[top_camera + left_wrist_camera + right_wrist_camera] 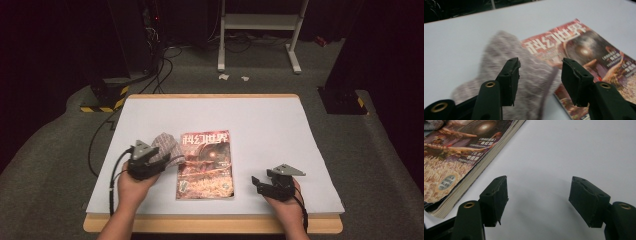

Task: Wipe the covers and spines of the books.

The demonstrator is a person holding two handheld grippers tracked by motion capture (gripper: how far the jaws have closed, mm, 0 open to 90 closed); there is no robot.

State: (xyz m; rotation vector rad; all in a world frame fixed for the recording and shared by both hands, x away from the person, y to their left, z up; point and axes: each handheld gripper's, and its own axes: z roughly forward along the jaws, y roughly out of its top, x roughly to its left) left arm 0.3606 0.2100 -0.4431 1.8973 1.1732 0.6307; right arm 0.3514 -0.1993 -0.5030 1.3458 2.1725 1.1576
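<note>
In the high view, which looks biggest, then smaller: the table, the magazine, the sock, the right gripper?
1. Table, by far the biggest.
2. Magazine.
3. Sock and right gripper look about alike; the left gripper hides part of the sock, so I won't rank them.

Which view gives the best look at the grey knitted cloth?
The left gripper view: the cloth lies close, blurred, overlapping the magazine. The high view has it small, partly behind the left gripper; the right gripper view catches a corner.
</note>
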